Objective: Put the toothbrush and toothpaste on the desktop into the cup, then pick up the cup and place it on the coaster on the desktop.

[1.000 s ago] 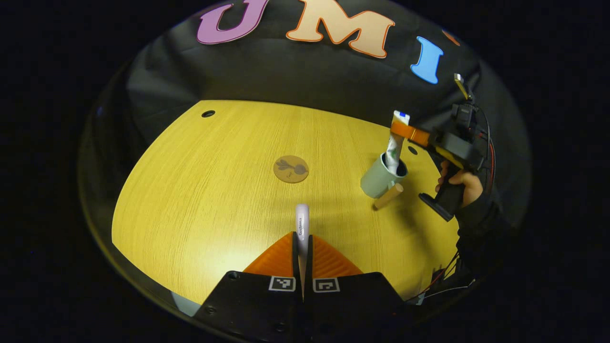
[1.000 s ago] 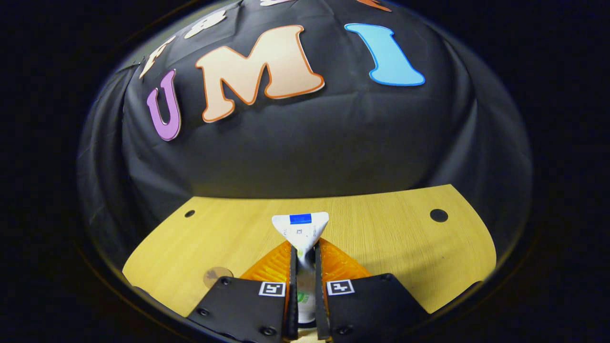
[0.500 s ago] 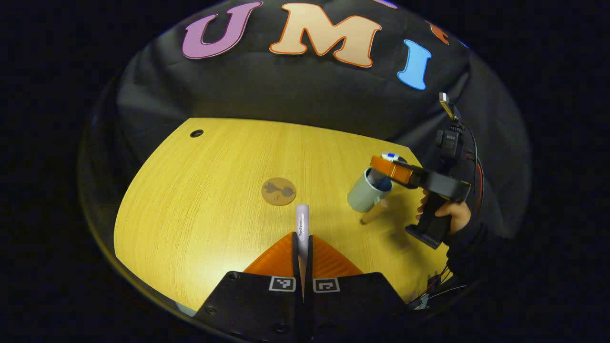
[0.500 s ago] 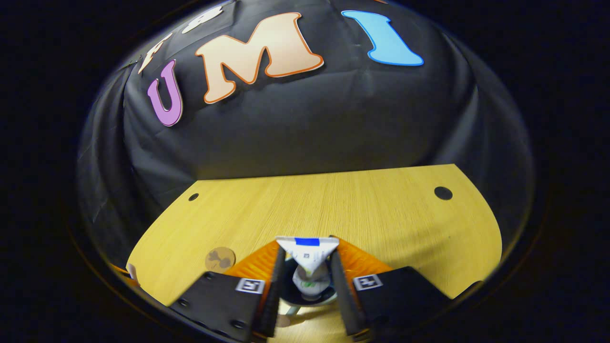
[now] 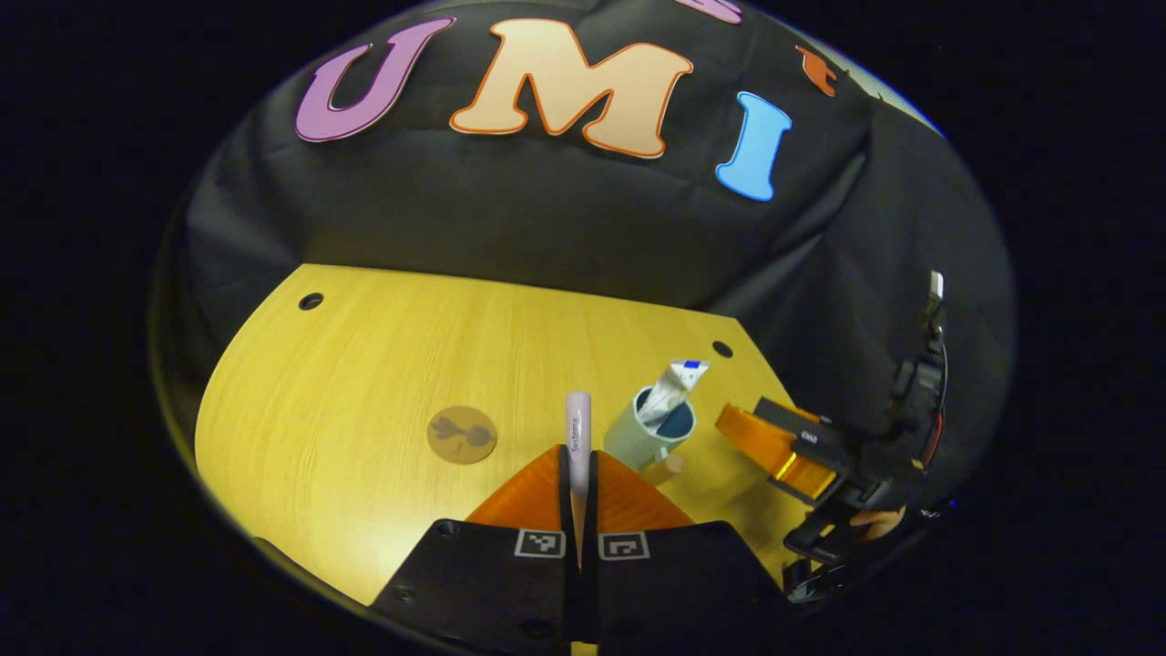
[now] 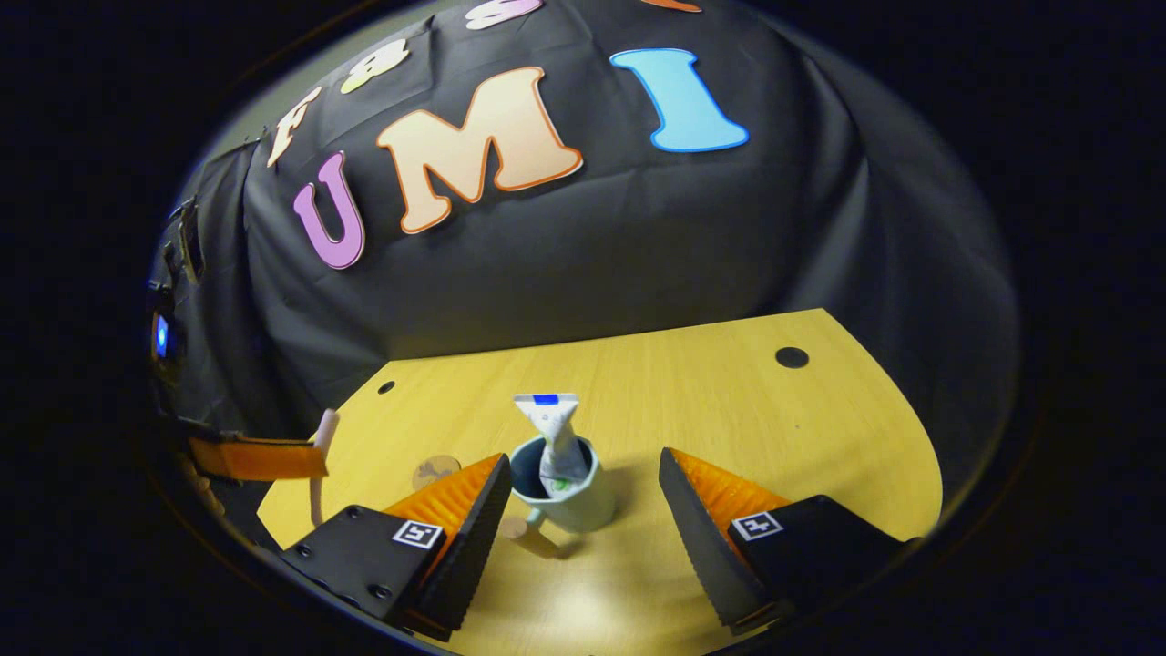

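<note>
My left gripper [image 5: 579,460] is shut on a pale toothbrush [image 5: 577,426], which sticks forward above the wooden desktop [image 5: 364,364]. Just right of it stands a light green cup [image 5: 642,442] with a wooden handle, and the toothpaste tube [image 5: 672,390] leans inside it. A round brown coaster [image 5: 462,435] lies to the cup's left. My right gripper [image 6: 583,465] stands open just short of the cup [image 6: 569,501], with the tube [image 6: 551,437] upright in it and free of both fingers. The toothbrush [image 6: 319,460] shows at the left in the right gripper view.
Round cable holes [image 5: 311,301] [image 6: 792,357] sit near the desktop's far corners. The black cloth wall rises behind the desk. A hand holding the right gripper [image 5: 802,451] shows at the right in the left gripper view. Bare wood [image 6: 774,428] spreads to the cup's right.
The right gripper opened, let go of the toothpaste in the cup and drew back. The left gripper, still holding the toothbrush, came closer to the cup.
</note>
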Demonstrator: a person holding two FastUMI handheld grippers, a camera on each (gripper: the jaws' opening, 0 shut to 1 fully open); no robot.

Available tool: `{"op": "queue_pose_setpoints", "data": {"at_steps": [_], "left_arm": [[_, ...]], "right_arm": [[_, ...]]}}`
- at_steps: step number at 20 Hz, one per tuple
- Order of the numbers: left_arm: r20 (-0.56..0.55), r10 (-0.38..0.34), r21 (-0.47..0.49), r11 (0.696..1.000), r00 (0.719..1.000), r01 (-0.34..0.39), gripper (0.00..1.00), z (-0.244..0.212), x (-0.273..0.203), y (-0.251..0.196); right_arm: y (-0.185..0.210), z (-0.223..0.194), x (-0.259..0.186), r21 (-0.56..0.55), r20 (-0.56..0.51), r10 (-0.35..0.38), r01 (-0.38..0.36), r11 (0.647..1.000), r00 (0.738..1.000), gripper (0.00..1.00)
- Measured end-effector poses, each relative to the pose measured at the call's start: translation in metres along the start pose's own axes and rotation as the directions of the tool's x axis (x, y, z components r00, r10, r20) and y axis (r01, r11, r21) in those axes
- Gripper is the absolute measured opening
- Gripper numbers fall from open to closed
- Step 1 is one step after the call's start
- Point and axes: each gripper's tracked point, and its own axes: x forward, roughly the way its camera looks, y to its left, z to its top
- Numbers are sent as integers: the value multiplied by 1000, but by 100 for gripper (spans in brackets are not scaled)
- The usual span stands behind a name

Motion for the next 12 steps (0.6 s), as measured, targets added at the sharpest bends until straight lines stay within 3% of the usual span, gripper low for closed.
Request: {"op": "queue_pose_setpoints", "data": {"at_steps": [7, 12], "left_arm": [[158, -80, 1, 997, 984, 81, 0, 59, 48, -42], [293, -51, -73, 994, 955, 76, 0, 89, 86, -56]], "right_arm": [[-57, -9, -49, 51, 1, -96, 96, 994, 995, 99], [-80, -23, -73, 82, -15, -134, 135, 987, 991, 99]]}}
